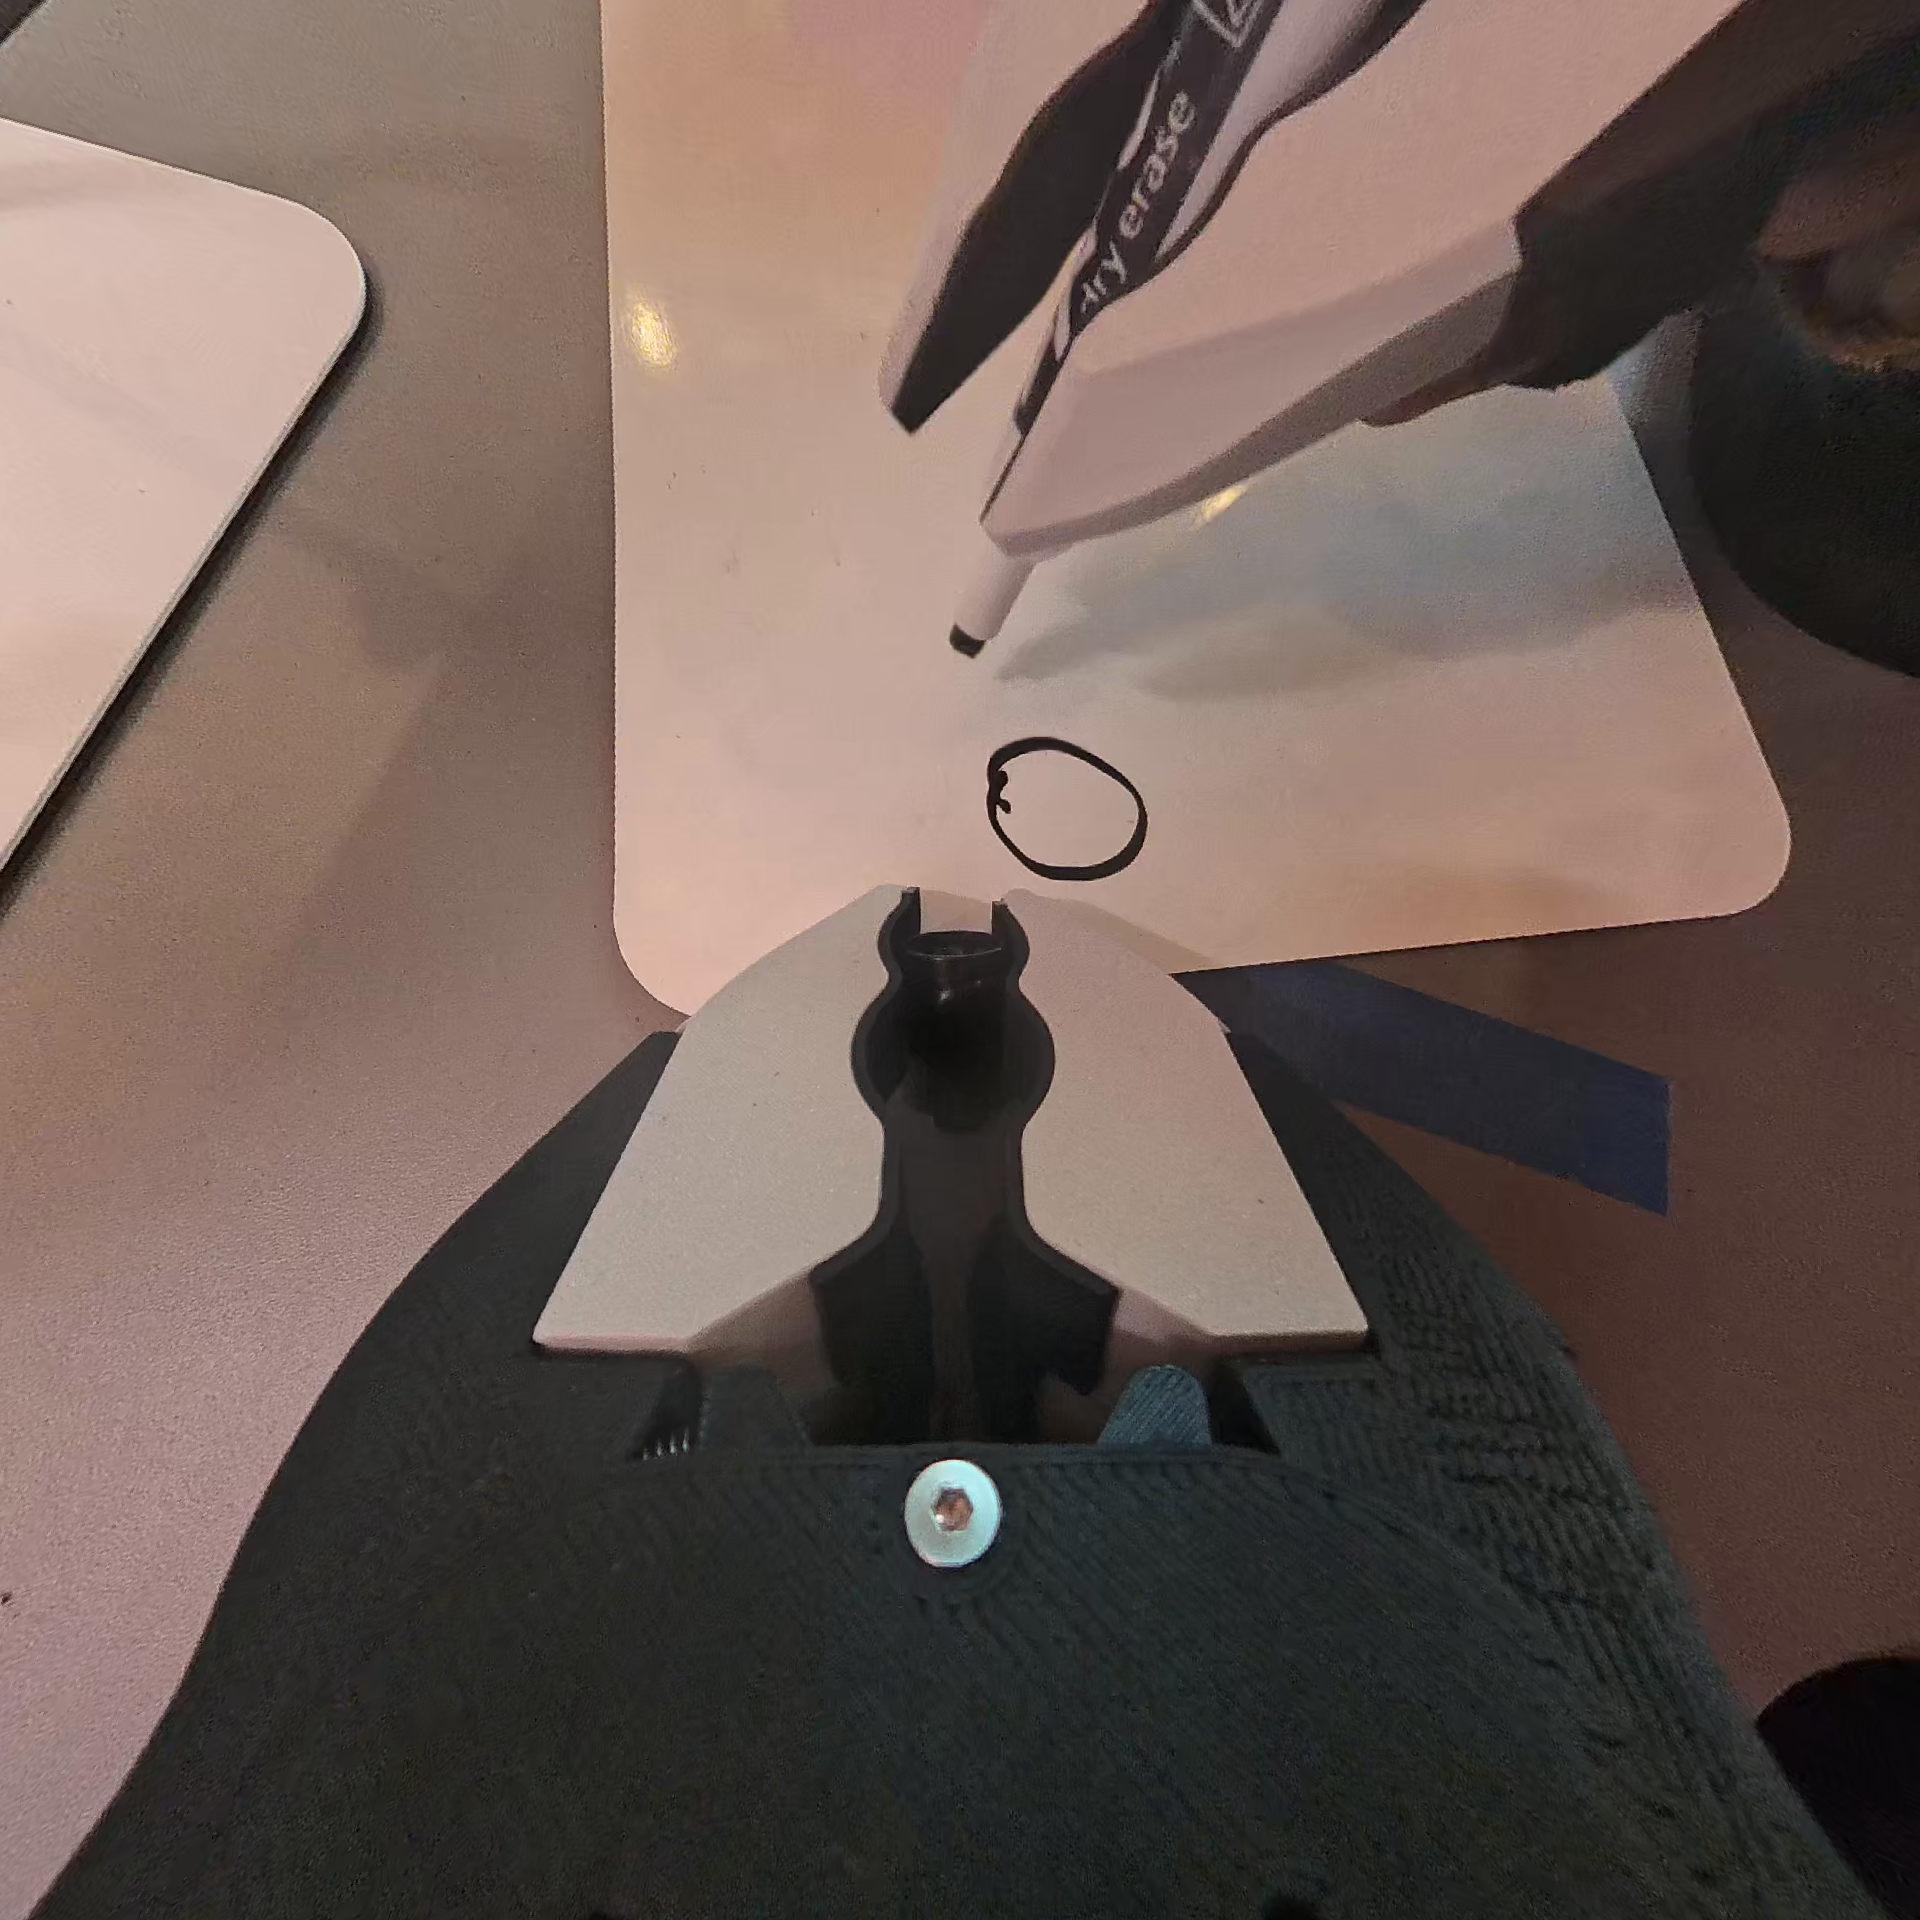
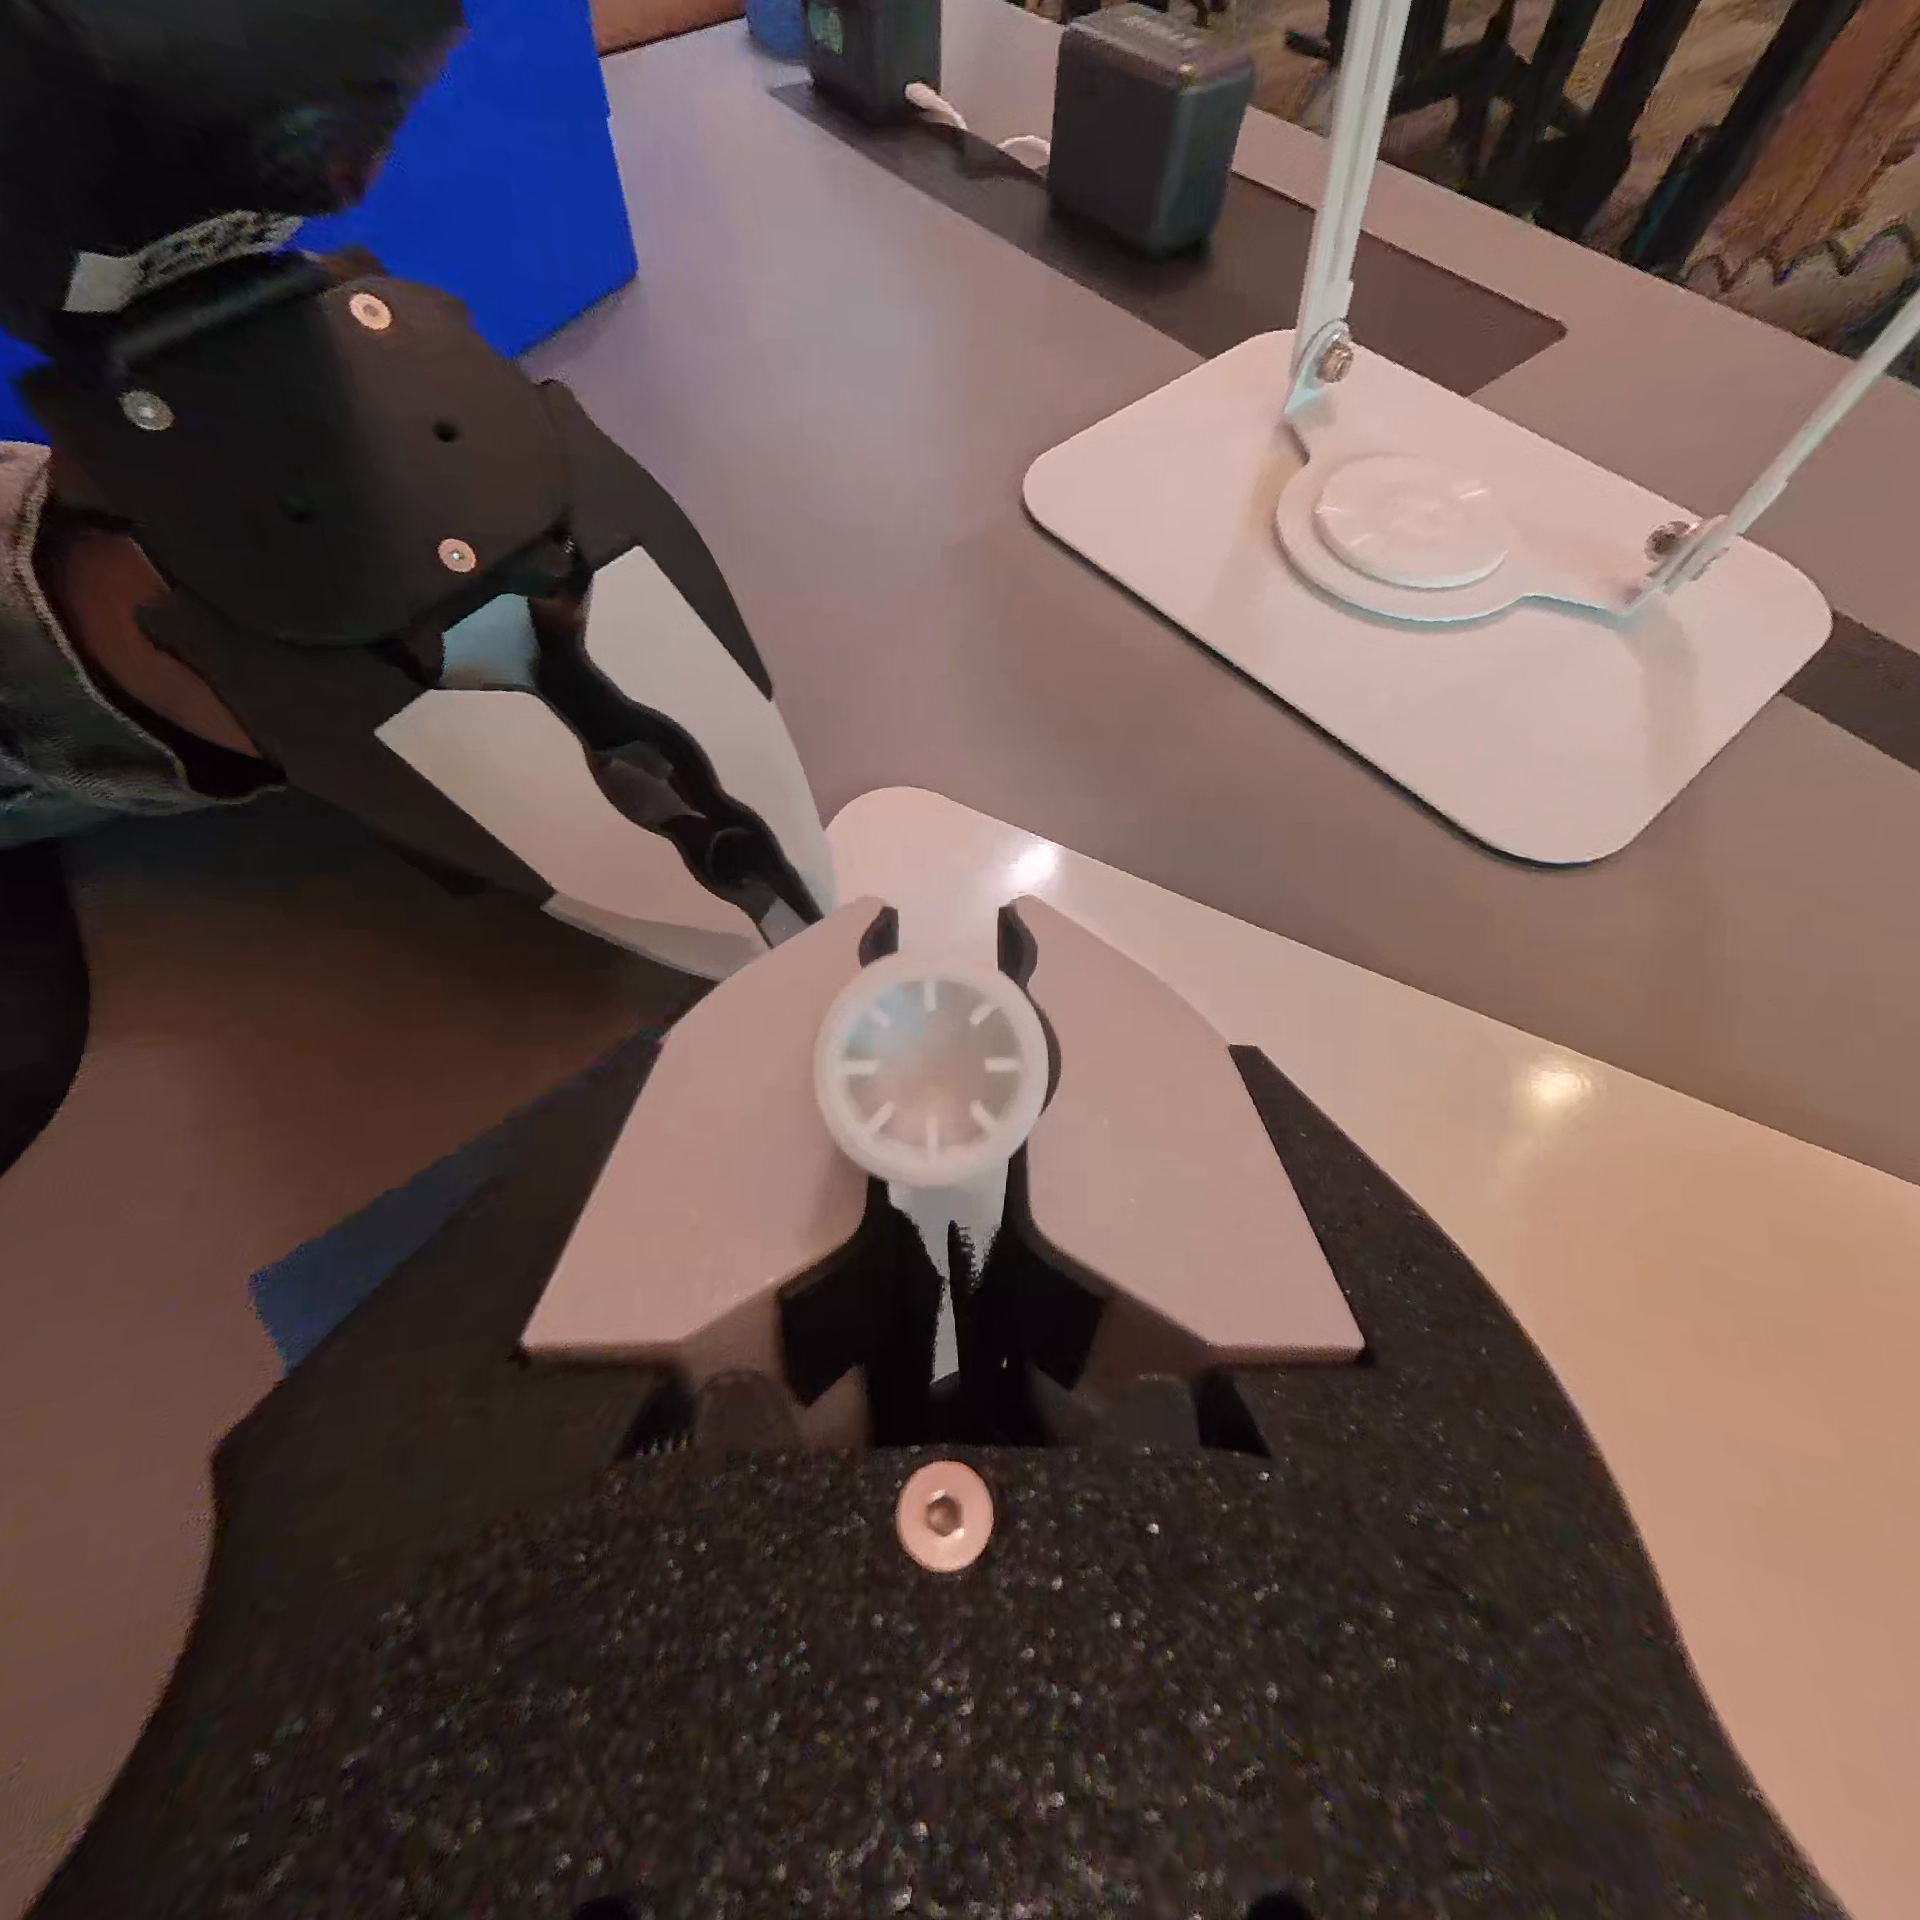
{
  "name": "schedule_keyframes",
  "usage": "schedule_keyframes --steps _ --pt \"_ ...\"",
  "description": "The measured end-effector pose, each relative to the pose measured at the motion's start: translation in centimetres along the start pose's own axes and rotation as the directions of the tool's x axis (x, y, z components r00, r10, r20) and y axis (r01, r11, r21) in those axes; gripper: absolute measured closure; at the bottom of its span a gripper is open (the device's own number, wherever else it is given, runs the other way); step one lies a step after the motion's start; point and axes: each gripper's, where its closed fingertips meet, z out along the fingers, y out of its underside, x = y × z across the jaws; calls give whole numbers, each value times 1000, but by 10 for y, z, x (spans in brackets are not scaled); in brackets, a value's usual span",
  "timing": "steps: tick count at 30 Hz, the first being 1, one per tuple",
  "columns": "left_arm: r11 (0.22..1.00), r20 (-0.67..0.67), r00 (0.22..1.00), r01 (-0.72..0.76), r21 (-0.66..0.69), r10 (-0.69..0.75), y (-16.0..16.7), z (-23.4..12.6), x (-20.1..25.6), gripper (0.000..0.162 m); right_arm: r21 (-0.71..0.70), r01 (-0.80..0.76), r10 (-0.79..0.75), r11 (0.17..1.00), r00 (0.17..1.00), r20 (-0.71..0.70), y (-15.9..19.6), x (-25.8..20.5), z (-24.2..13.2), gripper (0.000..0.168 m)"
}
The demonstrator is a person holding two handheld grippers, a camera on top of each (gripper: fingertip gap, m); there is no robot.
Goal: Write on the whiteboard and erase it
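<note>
A white whiteboard (image 1: 1351,727) lies flat on the brown table and carries one black drawn circle (image 1: 1065,805). My right gripper (image 1: 966,468) comes in from the upper right, shut on a white dry-erase marker (image 1: 1132,208). The marker's black tip (image 1: 968,636) points down at the board just beyond the circle; I cannot tell if it touches. In the right wrist view the gripper (image 2: 948,914) clamps the marker's round white rear end (image 2: 935,1081). My left gripper (image 1: 956,904) is shut on a black marker cap (image 1: 951,977) at the board's near edge; it also shows in the right wrist view (image 2: 774,920).
A strip of blue tape (image 1: 1455,1081) lies by the board's near right corner. A white lamp base (image 2: 1455,644) with thin white arms stands beyond the board. A dark round object (image 1: 1818,468) sits at the board's right. Dark boxes (image 2: 1148,145) and a blue box (image 2: 488,177) stand further back. My hands' fingertips stand some 7 cm from each other.
</note>
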Motion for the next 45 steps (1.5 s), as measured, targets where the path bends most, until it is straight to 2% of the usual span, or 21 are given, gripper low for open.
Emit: schedule_keyframes --steps 7,16,24,36,45 --pt "1000 1 1000 -2 0 2 0 0 0 148 -36 9 -9 999 1000 -11 12 0 2 149" --pt "1000 -1 1000 0 1 0 0 0 0 148 -55 -26 25 998 999 -33 28 -11 -23 150" --pt "1000 -1 1000 0 1 0 0 0 0 148 -62 -54 46 997 992 -120 34 24 -33 150" --pt "1000 -3 1000 1 3 -1 0 0 0 148 -44 -32 26 999 993 -115 20 34 -9 150" --pt "1000 -3 1000 0 3 0 0 0 0 148 -13 -14 14 1000 999 -38 11 1 -1 149"
